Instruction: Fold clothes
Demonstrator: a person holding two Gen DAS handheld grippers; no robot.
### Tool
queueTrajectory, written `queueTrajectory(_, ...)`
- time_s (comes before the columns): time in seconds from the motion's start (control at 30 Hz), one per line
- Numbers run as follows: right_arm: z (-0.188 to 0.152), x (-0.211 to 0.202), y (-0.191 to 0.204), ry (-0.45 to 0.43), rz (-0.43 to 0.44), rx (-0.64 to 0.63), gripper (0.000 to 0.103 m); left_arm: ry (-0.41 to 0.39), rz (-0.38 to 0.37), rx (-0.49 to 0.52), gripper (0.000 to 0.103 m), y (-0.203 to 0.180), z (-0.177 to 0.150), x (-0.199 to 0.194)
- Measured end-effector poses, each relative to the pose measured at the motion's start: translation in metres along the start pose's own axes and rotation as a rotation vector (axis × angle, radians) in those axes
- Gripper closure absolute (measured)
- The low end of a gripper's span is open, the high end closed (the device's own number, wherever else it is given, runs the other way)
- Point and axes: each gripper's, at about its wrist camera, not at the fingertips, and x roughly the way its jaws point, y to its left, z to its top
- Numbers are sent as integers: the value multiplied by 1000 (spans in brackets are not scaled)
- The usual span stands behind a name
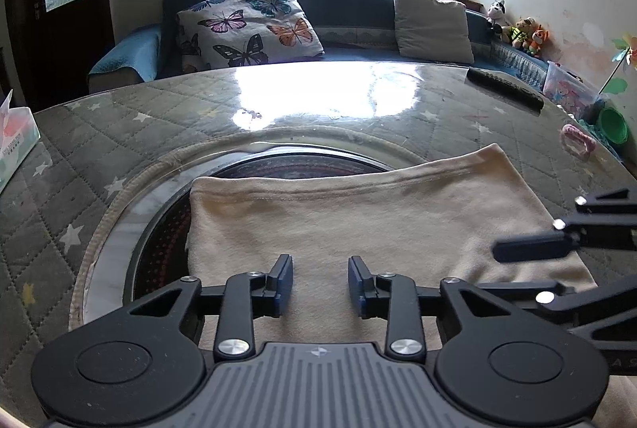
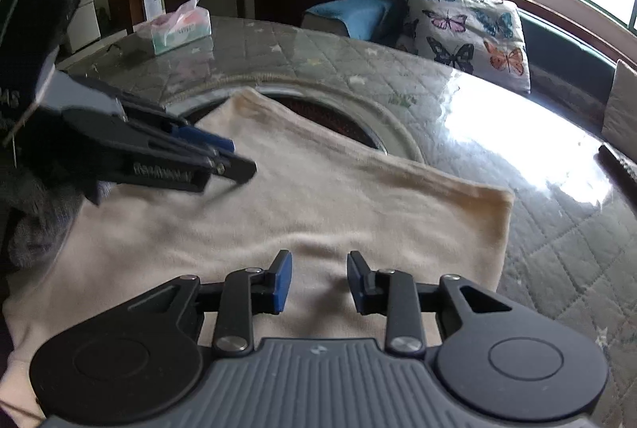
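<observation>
A cream folded garment [image 1: 378, 221] [image 2: 318, 197] lies flat on the glass-topped table [image 1: 99, 149], partly over the round inset [image 1: 159, 229] in its middle. My left gripper [image 1: 320, 268] hovers over the garment's near left part, with a clear gap between its blue pads and nothing in it. Over the near right part, close to the right folded edge, my right gripper [image 2: 318, 264] is open too, and only flat cloth lies below the gap. Each gripper shows from the side in the other view: the right gripper [image 1: 529, 249] and the left gripper [image 2: 223, 157].
A tissue box [image 1: 16, 137] [image 2: 181, 30] stands at the table's left end. A dark remote [image 1: 505, 89], a pink hair tie [image 1: 577, 141] and a green cup [image 1: 613, 125] are at the far right. A sofa with a butterfly cushion [image 1: 247, 26] runs behind the table.
</observation>
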Motion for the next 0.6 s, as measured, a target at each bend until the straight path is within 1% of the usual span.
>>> queueTrajectory(0.07,6,5,-1,-10,19,25,63,1,3,1,68,-1,0,0)
queueTrajectory(0.13,10,13,-2,-5,33,39,63,2,3,4,68,-1,0,0)
queueTrajectory(0.23,8,22,0,11,29,31,63,2,1,4,68,0,0,0)
queueTrajectory(0.47,-15,-2,5,15,9,-14,63,0,7,1,67,-2,0,1)
queueTrajectory(0.6,-30,-19,6,12,2,-12,62,0,13,1,67,-3,0,1)
